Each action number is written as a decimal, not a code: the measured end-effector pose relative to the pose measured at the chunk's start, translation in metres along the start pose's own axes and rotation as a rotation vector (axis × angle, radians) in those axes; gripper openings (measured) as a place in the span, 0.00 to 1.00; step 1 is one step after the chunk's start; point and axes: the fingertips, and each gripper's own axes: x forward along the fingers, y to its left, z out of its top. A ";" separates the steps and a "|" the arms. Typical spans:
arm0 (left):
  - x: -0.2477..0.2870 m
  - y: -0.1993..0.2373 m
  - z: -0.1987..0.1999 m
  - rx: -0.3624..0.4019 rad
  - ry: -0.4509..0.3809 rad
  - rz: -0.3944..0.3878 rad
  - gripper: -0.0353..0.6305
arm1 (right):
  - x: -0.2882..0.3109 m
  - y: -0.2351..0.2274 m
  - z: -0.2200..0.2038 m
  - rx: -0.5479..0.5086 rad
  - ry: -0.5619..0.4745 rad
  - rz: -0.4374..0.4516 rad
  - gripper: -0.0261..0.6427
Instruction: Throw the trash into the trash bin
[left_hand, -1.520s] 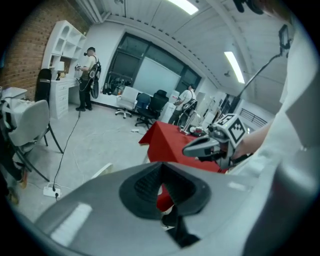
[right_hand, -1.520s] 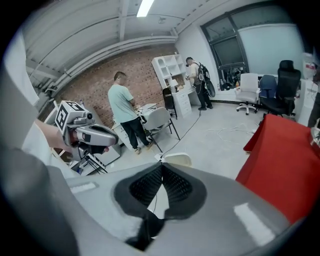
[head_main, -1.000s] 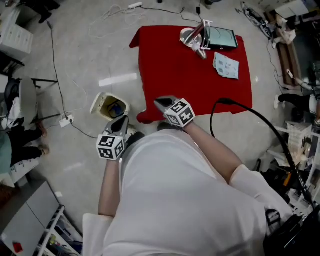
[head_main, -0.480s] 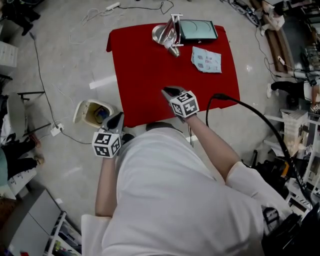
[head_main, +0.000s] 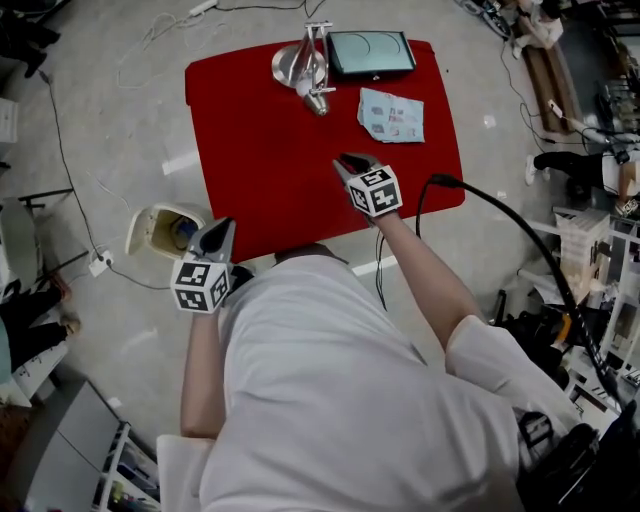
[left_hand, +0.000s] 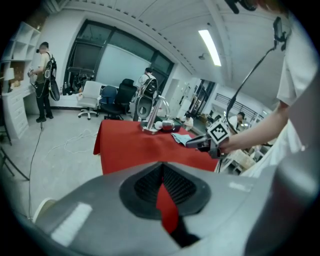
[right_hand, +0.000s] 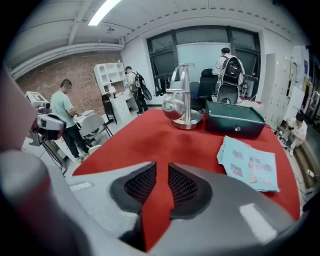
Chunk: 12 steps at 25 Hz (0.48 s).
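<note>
A light blue packet (head_main: 391, 114) lies flat on the red table (head_main: 260, 150), at its far right; the right gripper view shows the packet (right_hand: 248, 162) ahead and to the right. My right gripper (head_main: 350, 160) hovers over the table a little short of it. Its jaws have just been opening and now stand open (right_hand: 161, 165), with only red cloth showing between them. The trash bin (head_main: 150, 222) stands open on the floor left of the table. My left gripper (head_main: 221, 227) hangs to the right of the bin, shut and empty (left_hand: 161, 165).
At the table's far edge stand a metal lamp-like stand (head_main: 300, 65) and a dark case (head_main: 370, 52). A black cable (head_main: 480, 210) arcs at the right of the table. White cables (head_main: 150, 40) trail over the floor. People and office chairs (left_hand: 117, 97) are in the background.
My right gripper has gone from the table's near edge out over the cloth toward the packet, and its jaws have parted. The left gripper has drifted away from the bin, toward the table.
</note>
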 end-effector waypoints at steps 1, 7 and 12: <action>0.005 -0.002 0.002 -0.001 0.001 -0.002 0.06 | 0.001 -0.012 -0.002 0.003 0.009 -0.013 0.16; 0.036 -0.019 0.010 0.002 0.021 -0.026 0.07 | 0.006 -0.080 -0.009 -0.001 0.056 -0.109 0.19; 0.047 -0.028 0.008 0.010 0.049 -0.030 0.07 | 0.016 -0.127 -0.014 -0.022 0.116 -0.183 0.25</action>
